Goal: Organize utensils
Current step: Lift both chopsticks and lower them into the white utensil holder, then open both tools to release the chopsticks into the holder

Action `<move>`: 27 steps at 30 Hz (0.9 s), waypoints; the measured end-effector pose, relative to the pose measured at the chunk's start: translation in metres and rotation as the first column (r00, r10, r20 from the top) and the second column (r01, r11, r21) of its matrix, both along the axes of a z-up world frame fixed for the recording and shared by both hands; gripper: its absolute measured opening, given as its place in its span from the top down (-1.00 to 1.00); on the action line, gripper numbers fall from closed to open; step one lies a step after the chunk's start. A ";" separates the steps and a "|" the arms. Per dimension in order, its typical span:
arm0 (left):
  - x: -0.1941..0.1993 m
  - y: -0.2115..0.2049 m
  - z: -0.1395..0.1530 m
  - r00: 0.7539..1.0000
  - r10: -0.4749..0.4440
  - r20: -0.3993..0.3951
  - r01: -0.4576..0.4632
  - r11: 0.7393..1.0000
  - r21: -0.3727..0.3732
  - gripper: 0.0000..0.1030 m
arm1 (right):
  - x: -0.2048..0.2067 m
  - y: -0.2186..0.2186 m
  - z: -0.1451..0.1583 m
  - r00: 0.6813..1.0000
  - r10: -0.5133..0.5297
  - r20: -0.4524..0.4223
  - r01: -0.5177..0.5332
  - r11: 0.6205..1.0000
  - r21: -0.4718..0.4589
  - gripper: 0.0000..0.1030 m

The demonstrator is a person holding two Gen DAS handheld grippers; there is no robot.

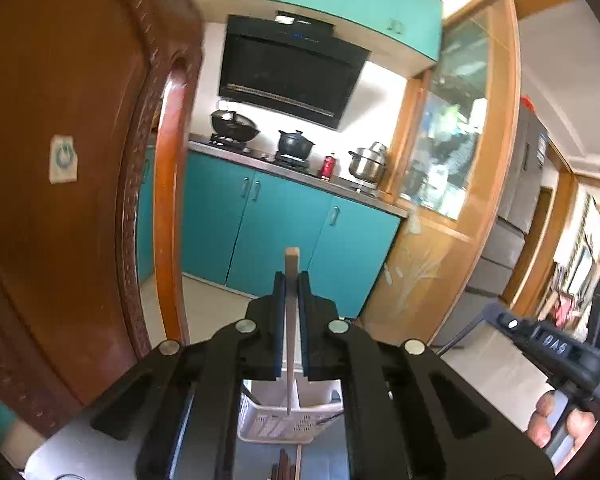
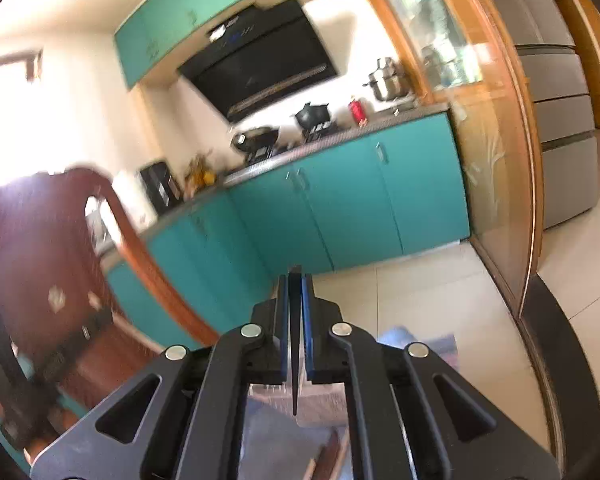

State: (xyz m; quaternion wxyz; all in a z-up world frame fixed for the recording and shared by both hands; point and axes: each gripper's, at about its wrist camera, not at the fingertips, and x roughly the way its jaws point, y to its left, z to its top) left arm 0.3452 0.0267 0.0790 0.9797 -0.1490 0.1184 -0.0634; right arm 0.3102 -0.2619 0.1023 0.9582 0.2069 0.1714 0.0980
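Left wrist view: a wooden chair back [image 1: 59, 160] blocks the left side. The left gripper [image 1: 291, 312] clamps a pale chopstick [image 1: 291, 320], tip pointing down over a white slotted basket [image 1: 287, 420], mostly hidden behind the gripper. In the right wrist view, blurred, the right gripper [image 2: 295, 312] pinches a dark chopstick [image 2: 295, 340] above an indistinct worktop [image 2: 259, 440].

Bright daylight, blown-out upper left, motion blur, fisheye-warped edges.
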 end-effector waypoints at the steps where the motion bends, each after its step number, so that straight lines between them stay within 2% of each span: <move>1: 0.007 0.003 -0.002 1.000 0.009 0.000 -0.009 1.000 -0.021 0.87 | 0.006 -0.001 0.000 1.000 -0.019 0.009 0.018 1.000 0.022 0.87; 3: 0.019 0.005 -0.008 1.000 0.014 -0.019 -0.015 0.999 -0.047 0.87 | 0.015 0.000 -0.002 0.998 -0.050 0.025 0.049 0.998 0.049 0.87; 5: 0.030 0.002 -0.014 1.000 0.018 -0.023 -0.019 0.998 -0.054 0.87 | 0.028 0.003 -0.013 0.996 -0.087 0.031 0.085 0.996 0.036 0.87; 9: 0.045 -0.007 -0.028 0.996 0.090 -0.015 -0.089 0.996 0.024 0.87 | 0.047 0.020 -0.032 0.995 -0.094 0.025 0.095 0.994 -0.053 0.87; 11: 0.052 -0.013 -0.038 0.995 0.093 -0.022 -0.092 0.994 0.057 0.87 | 0.054 0.030 -0.043 0.996 -0.083 0.007 0.084 0.992 -0.100 0.87; 14: 0.066 -0.024 -0.057 0.995 0.073 -0.074 -0.066 0.994 0.092 0.87 | 0.056 0.046 -0.059 0.997 -0.073 -0.001 0.072 0.977 -0.200 0.87; 20: 0.061 -0.039 -0.077 0.992 0.067 -0.110 -0.049 0.986 0.158 0.86 | 0.057 0.040 -0.076 0.996 -0.073 -0.055 0.058 0.968 -0.244 0.83; 21: 0.059 -0.041 -0.078 0.992 0.067 -0.106 -0.049 0.985 0.167 0.85 | 0.056 0.038 -0.076 0.996 -0.076 -0.055 0.060 0.968 -0.243 0.80; 23: 0.051 -0.043 -0.079 0.994 0.062 -0.094 -0.044 0.983 0.181 0.69 | 0.050 0.029 -0.076 0.995 -0.085 -0.054 0.070 0.970 -0.234 0.65; 24: 0.047 -0.043 -0.080 0.994 0.061 -0.087 -0.044 0.982 0.182 0.62 | 0.046 0.025 -0.076 0.995 -0.090 -0.050 0.077 0.971 -0.227 0.54; 25: 0.041 -0.042 -0.080 0.995 0.059 -0.079 -0.045 0.983 0.178 0.49 | 0.040 0.019 -0.075 0.994 -0.101 -0.043 0.089 0.972 -0.216 0.39; 26: 0.035 -0.040 -0.081 0.996 0.055 -0.071 -0.043 0.985 0.167 0.36 | 0.031 0.012 -0.075 0.993 -0.115 -0.033 0.106 0.974 -0.200 0.31; 27: 0.028 -0.037 -0.083 0.997 0.048 -0.063 -0.038 0.988 0.149 0.31 | 0.024 0.007 -0.075 0.992 -0.126 -0.023 0.120 0.975 -0.187 0.19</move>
